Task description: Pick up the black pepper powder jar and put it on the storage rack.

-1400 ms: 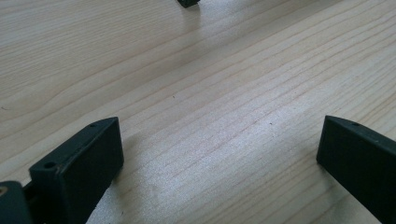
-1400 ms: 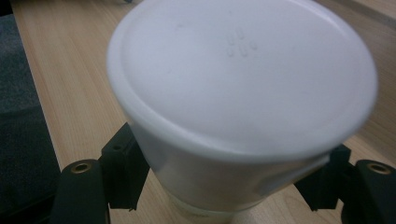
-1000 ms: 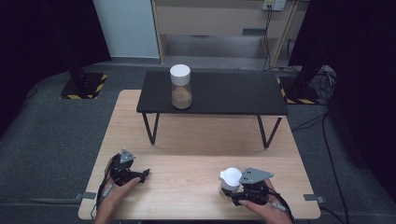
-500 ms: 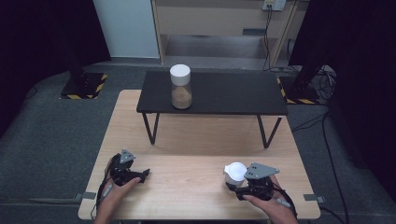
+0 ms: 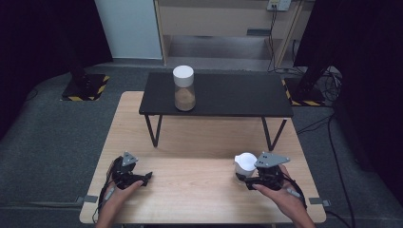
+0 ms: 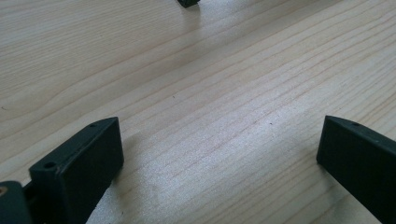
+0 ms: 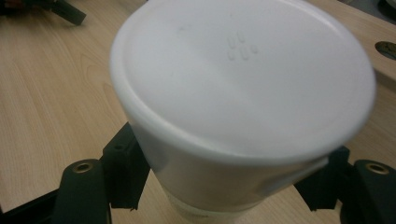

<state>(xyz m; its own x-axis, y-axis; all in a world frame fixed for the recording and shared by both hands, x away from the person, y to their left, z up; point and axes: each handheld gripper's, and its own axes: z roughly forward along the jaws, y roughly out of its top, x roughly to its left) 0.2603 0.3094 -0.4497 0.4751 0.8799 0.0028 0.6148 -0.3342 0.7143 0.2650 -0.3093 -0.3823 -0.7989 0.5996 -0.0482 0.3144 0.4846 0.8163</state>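
My right gripper [image 5: 243, 176] is shut on a white-lidded jar [image 5: 245, 163] at the front right of the wooden table [image 5: 199, 142]. In the right gripper view the jar's white lid [image 7: 243, 79] tilts toward the camera, and the black fingers [image 7: 122, 170] press on its body from both sides. At the front left, my left gripper [image 5: 145, 176] rests low over the wood. Its jaws stand wide apart in the left gripper view [image 6: 219, 154], with bare wood between them. A second jar [image 5: 184, 89], with a white lid and brown contents, stands on the low black table [image 5: 228, 95].
The black table spans the far half of the wooden table on thin legs [image 5: 151, 130]. Bare wood lies between the two grippers. Grey floor surrounds the table, with yellow-and-black striped stand bases [image 5: 85, 88] at the back left and back right.
The right gripper has lifted the white-lidded jar and carried it a little right and away from the front edge. The left gripper has stayed put.
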